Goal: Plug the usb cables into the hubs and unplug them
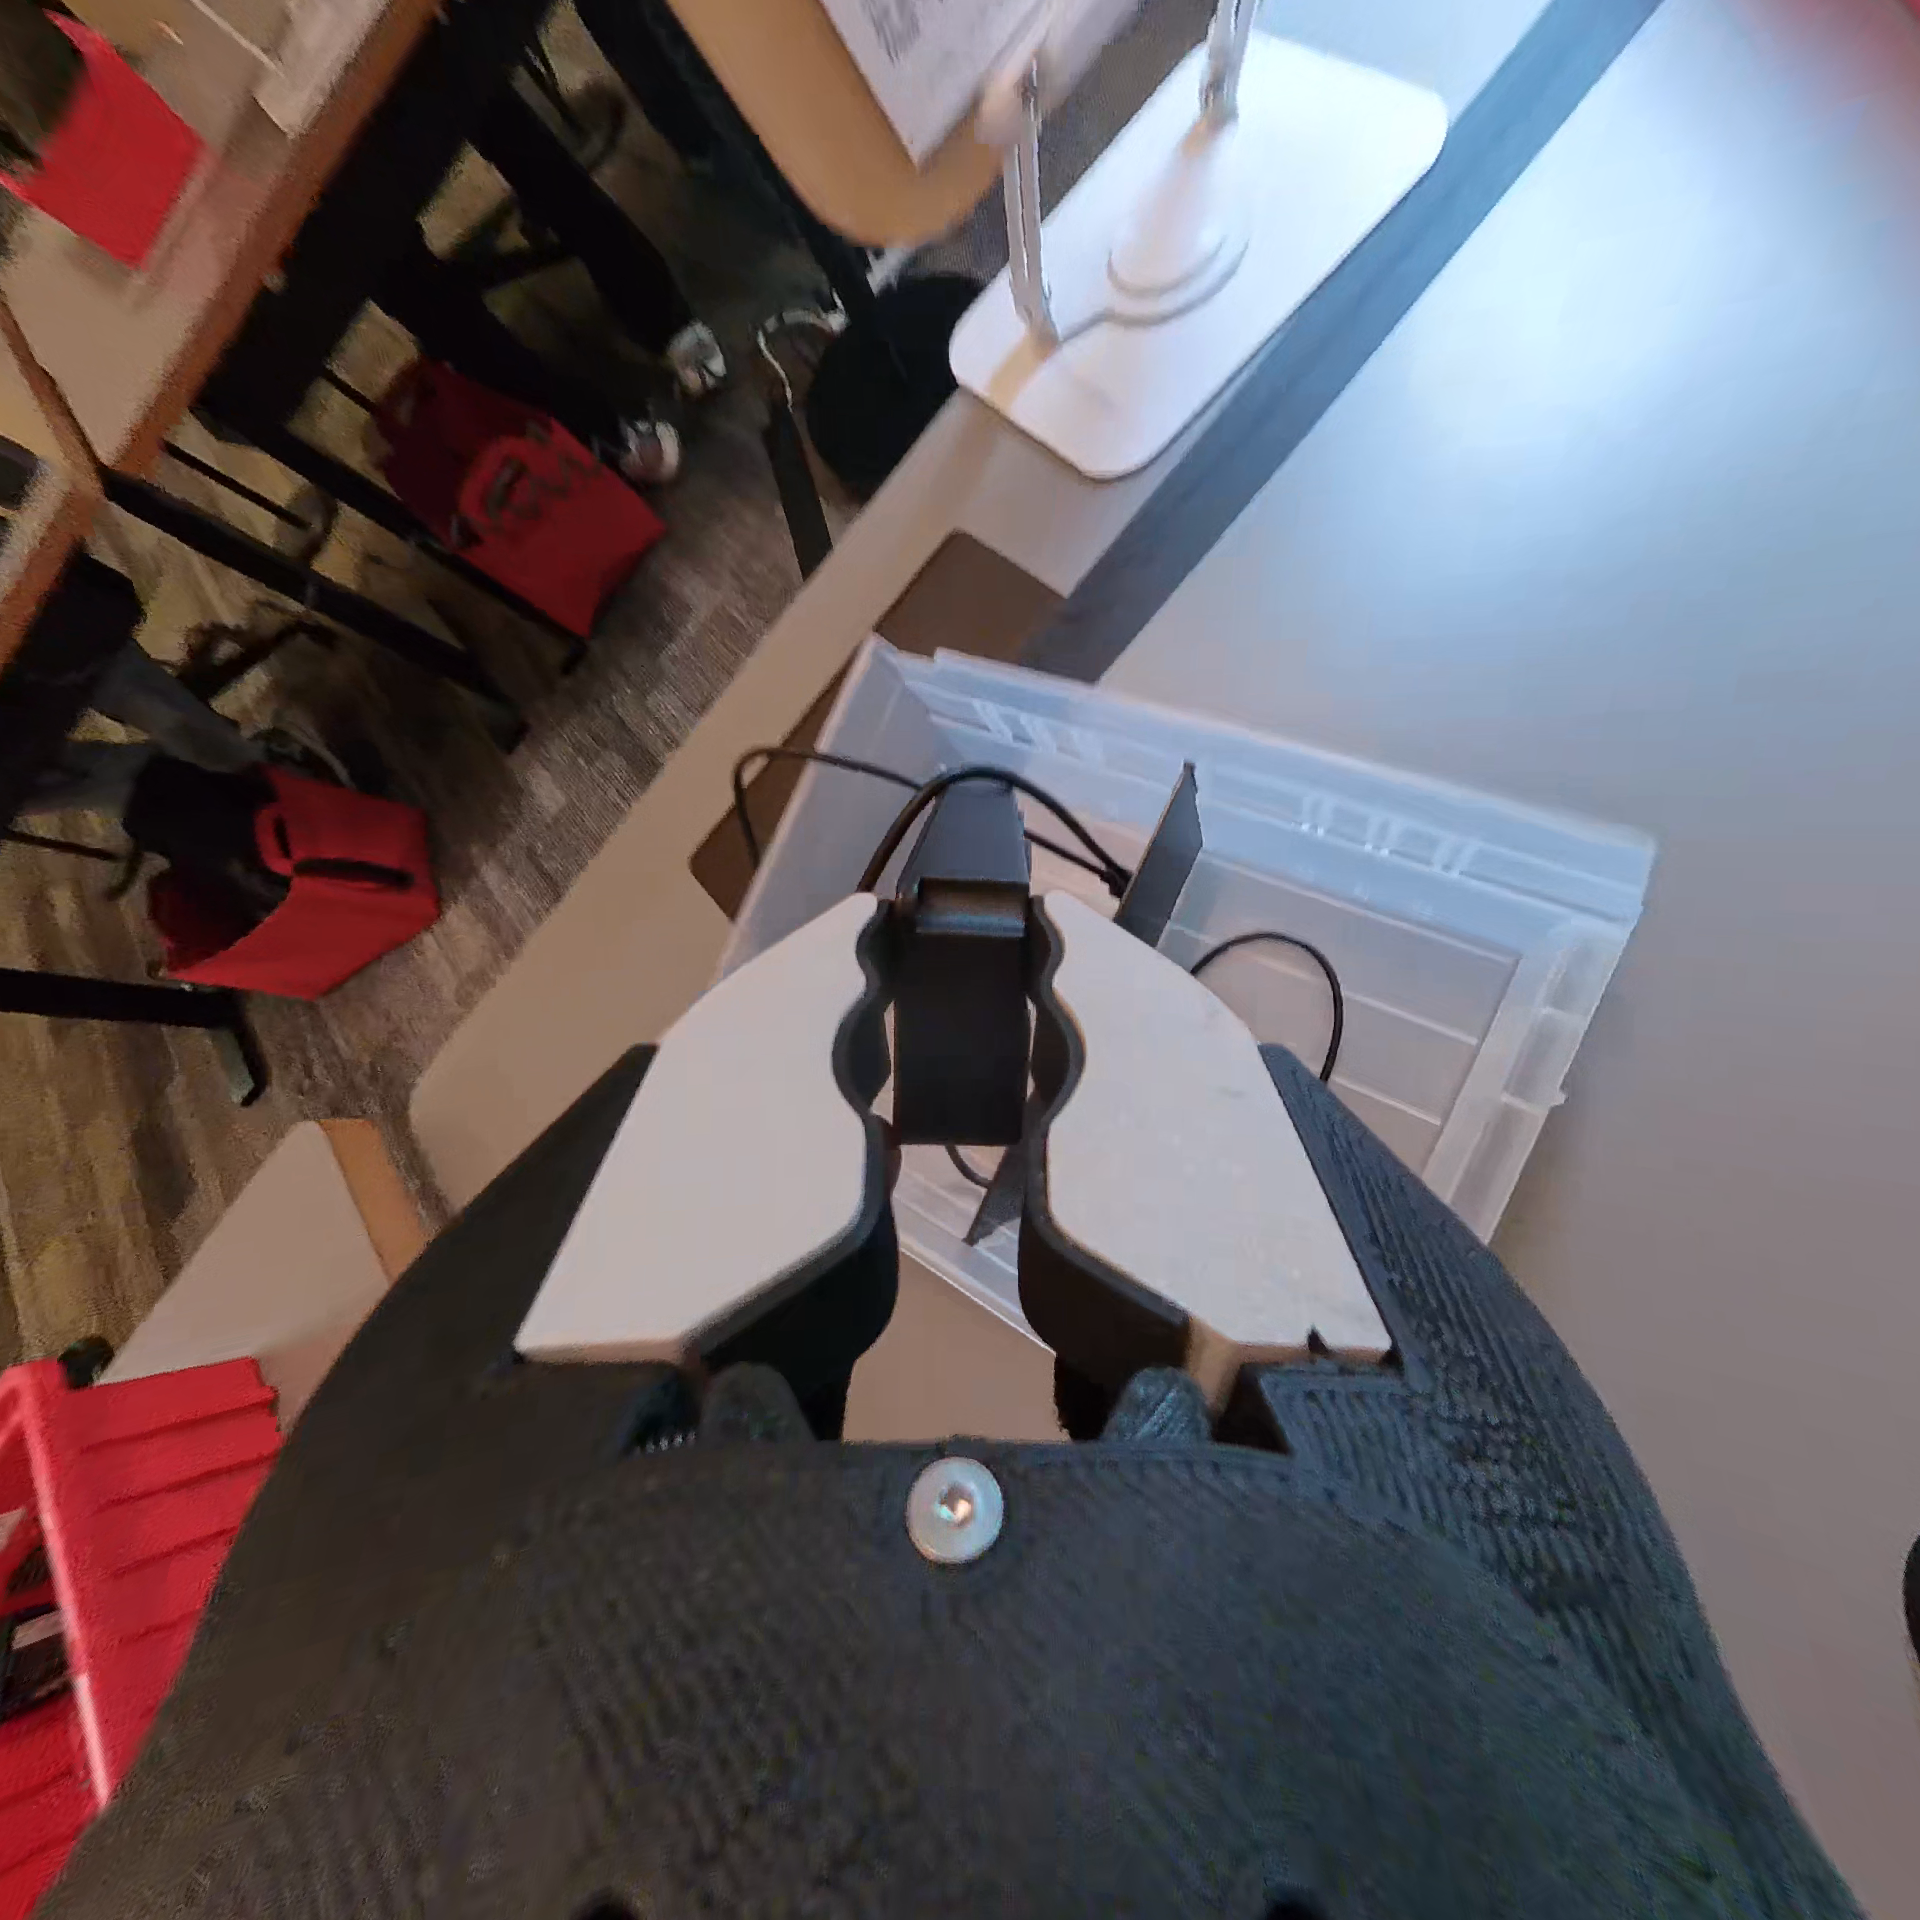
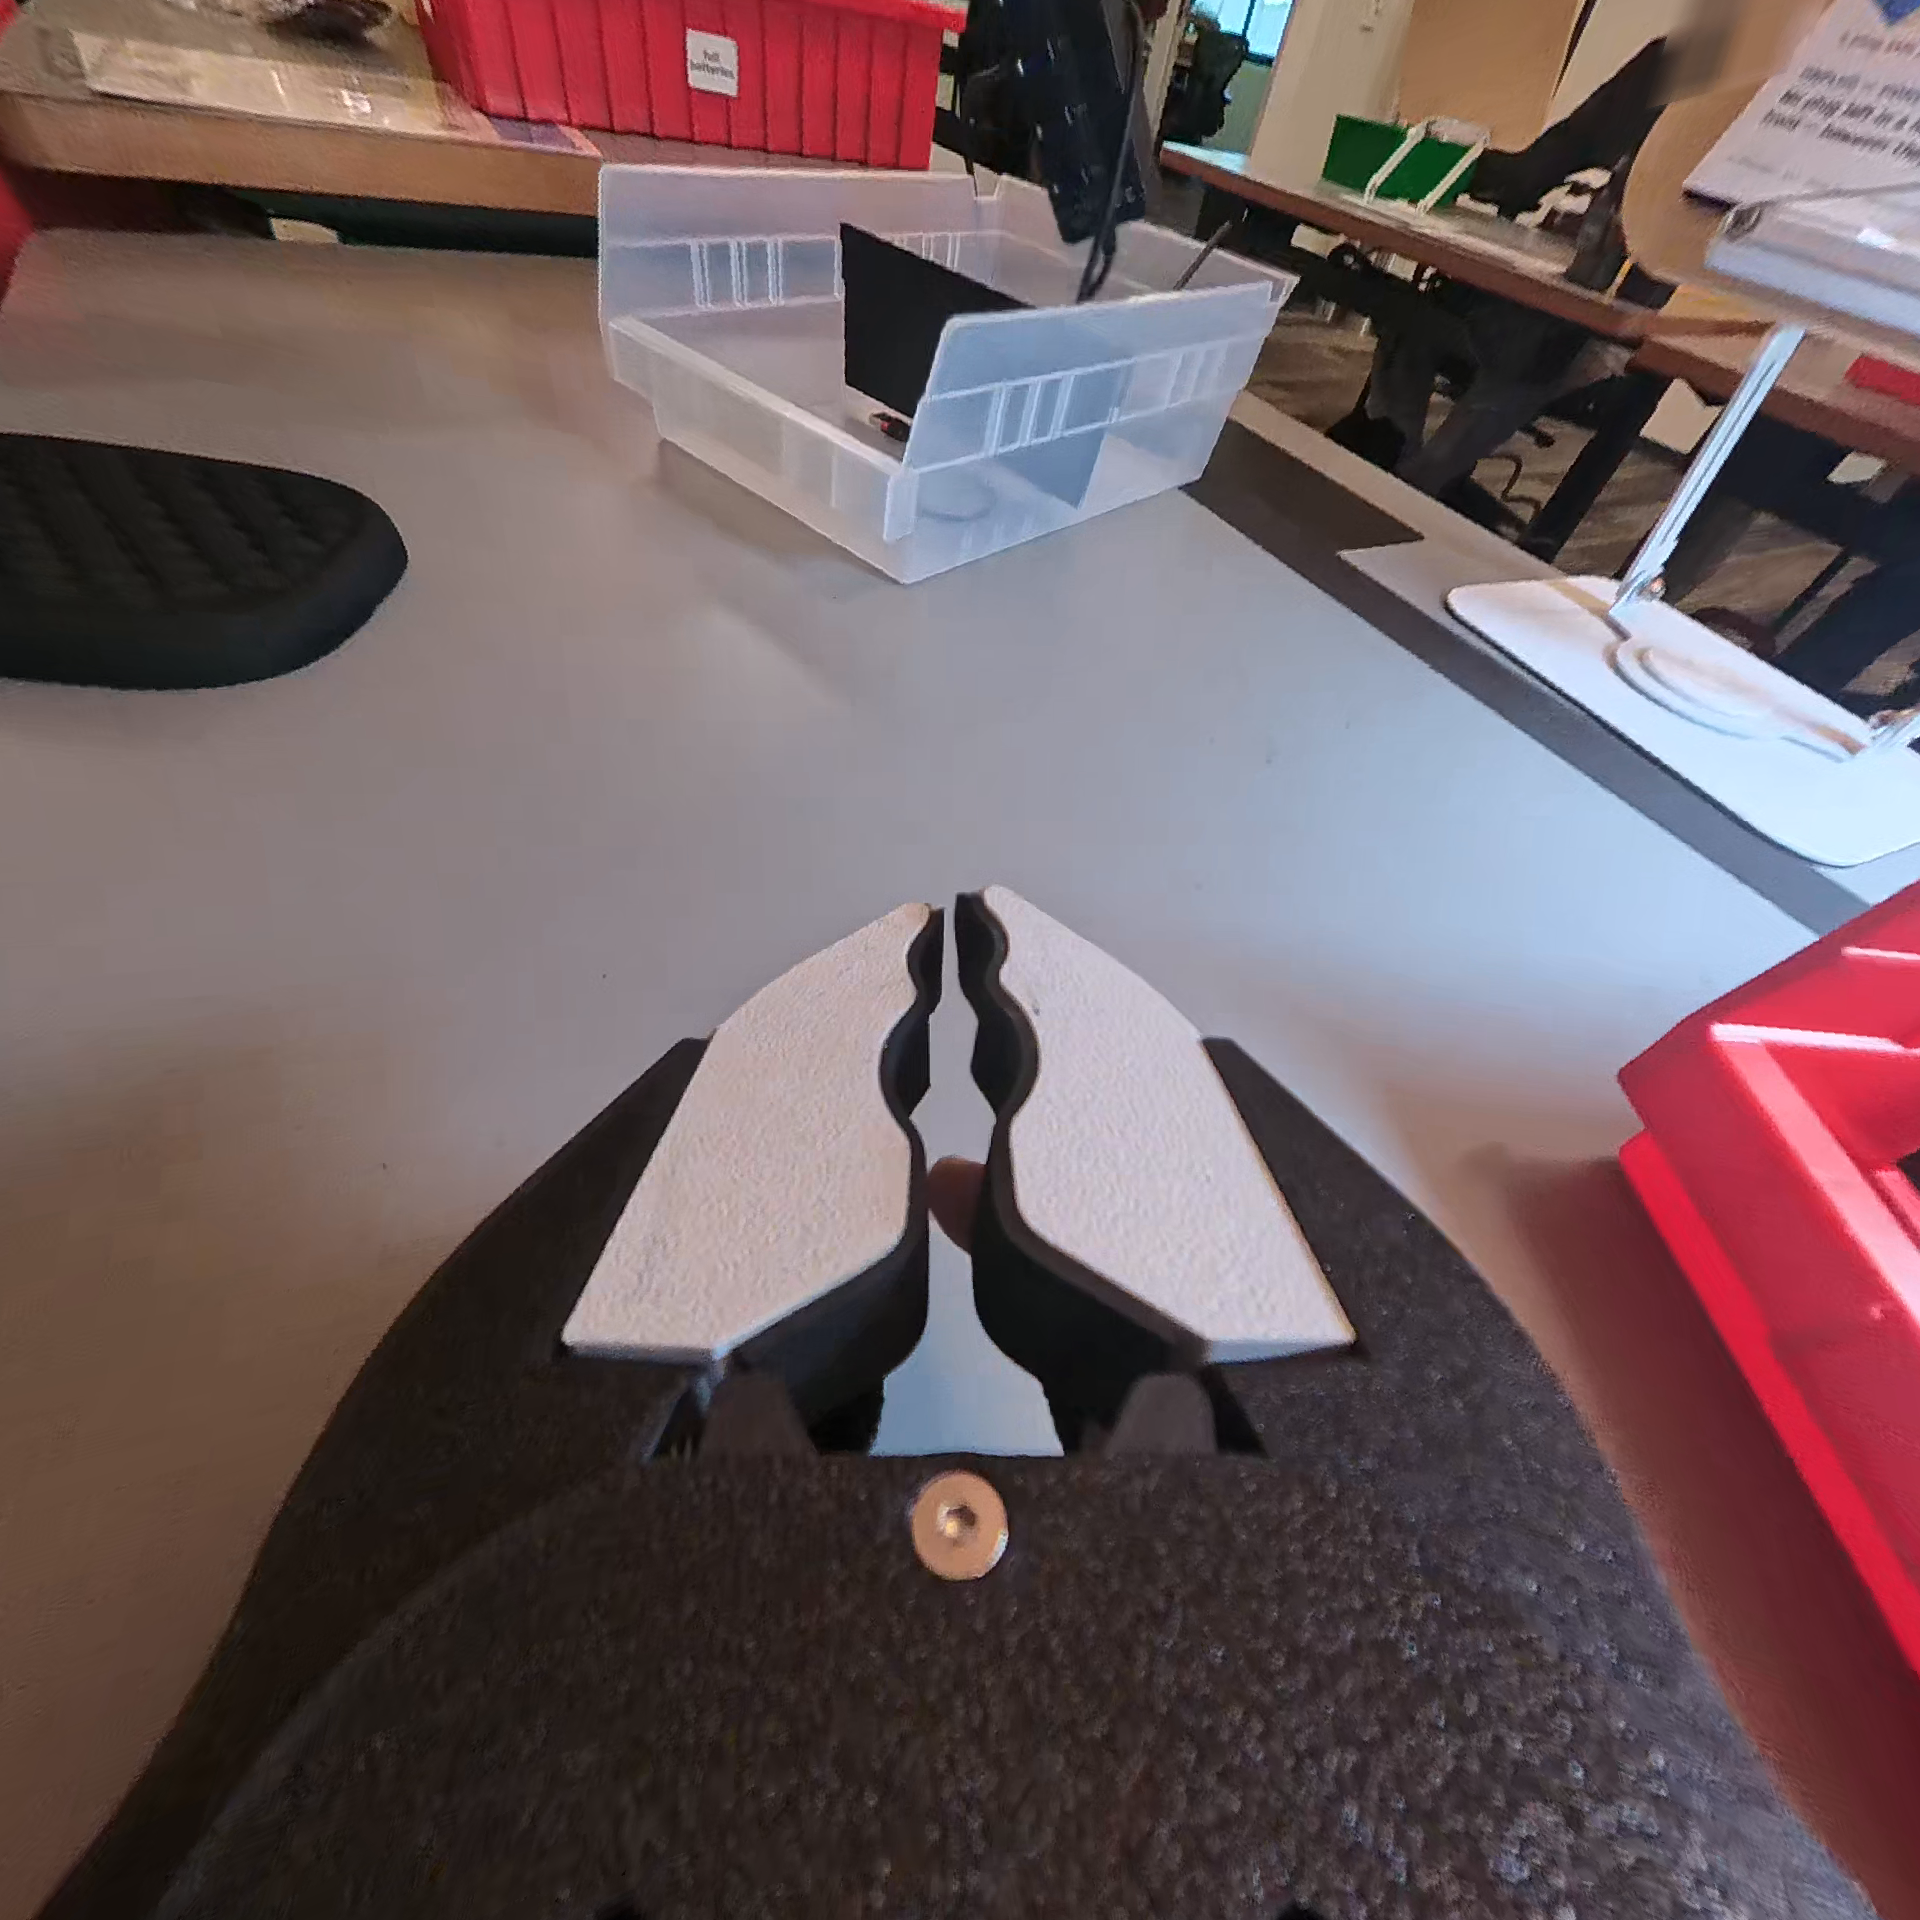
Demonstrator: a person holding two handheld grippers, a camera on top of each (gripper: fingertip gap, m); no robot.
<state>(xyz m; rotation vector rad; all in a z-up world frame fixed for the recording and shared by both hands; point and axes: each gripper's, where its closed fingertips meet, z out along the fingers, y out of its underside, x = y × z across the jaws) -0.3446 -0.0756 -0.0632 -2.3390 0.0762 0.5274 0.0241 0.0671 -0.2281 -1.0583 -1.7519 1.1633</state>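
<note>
My left gripper (image 1: 961, 914) is shut on a black USB hub (image 1: 958, 1023) and holds it in the air above a clear plastic bin (image 1: 1403, 935). Thin black cables (image 1: 1325, 987) trail from the hub into the bin, beside a black divider (image 1: 1169, 862). In the right wrist view the same bin (image 2: 1039, 416) stands far ahead on the grey table, with the hub (image 2: 1081, 145) hanging above it and a cable dropping down. My right gripper (image 2: 951, 914) is shut and empty, low over the table well short of the bin.
A black mat (image 2: 156, 561) lies at the left. A red bin (image 2: 1787, 1164) sits close on the right. A white sign stand base (image 2: 1683, 717) is at the right table edge. A red crate (image 2: 675, 73) stands on the table behind. Beyond the edge are the floor, red bags (image 1: 520, 499) and chairs. The gap from one gripper's tips to the other's is roughly 45 centimetres.
</note>
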